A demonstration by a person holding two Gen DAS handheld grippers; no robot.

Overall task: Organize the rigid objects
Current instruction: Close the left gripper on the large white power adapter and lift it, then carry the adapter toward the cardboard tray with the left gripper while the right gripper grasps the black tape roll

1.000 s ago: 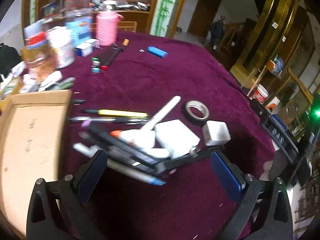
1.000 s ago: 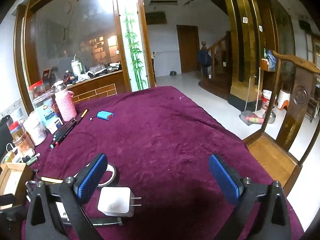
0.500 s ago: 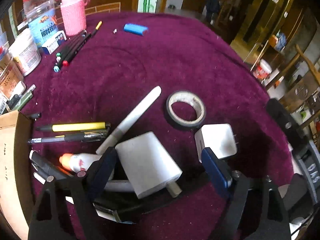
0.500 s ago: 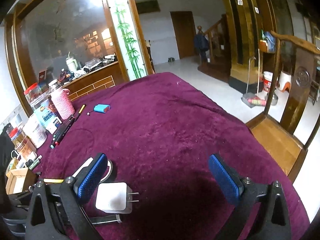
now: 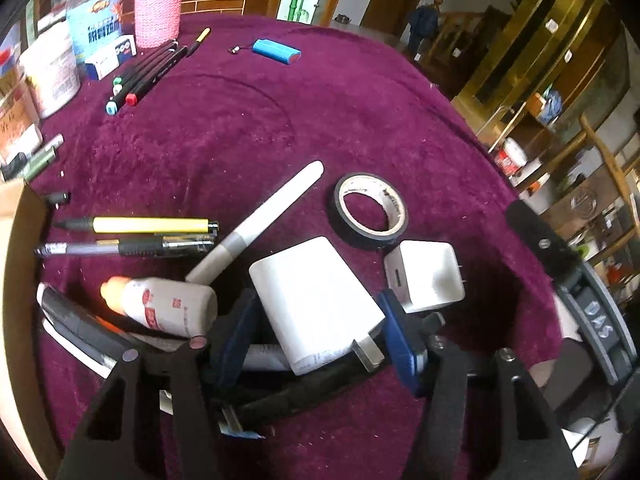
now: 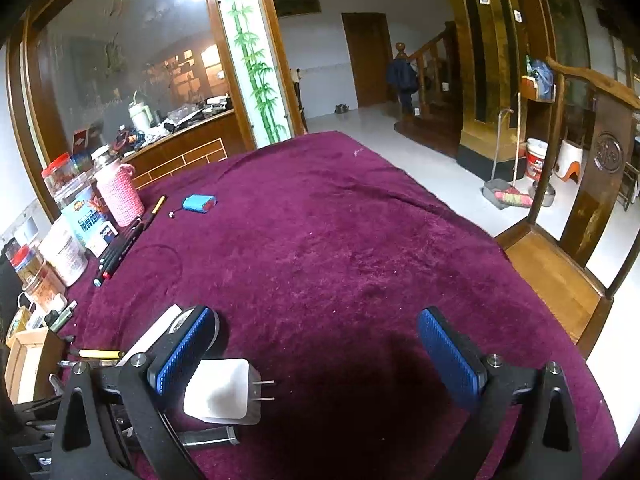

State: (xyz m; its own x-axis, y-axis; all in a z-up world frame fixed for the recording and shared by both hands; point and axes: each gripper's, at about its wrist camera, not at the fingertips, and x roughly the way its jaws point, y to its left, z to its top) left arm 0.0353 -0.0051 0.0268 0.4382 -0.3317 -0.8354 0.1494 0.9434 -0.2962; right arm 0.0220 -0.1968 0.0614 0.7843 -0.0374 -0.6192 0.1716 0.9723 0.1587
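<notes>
L wrist: left tool [image 5: 316, 338] has dropped from hovering wide to straddling big white charger [image 5: 316, 300] on tabletop [image 5: 320, 120], jaws closing, pads nearly touching, so pickup imminent; R wrist: right tool [image 6: 320, 360] unchanged, wide open, empty, small plug [image 6: 220, 392] beside left pad.

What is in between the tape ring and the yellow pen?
A long white marker lies slantwise between the tape ring and the yellow pen, on the purple cloth. The left wrist view shows it.
</notes>
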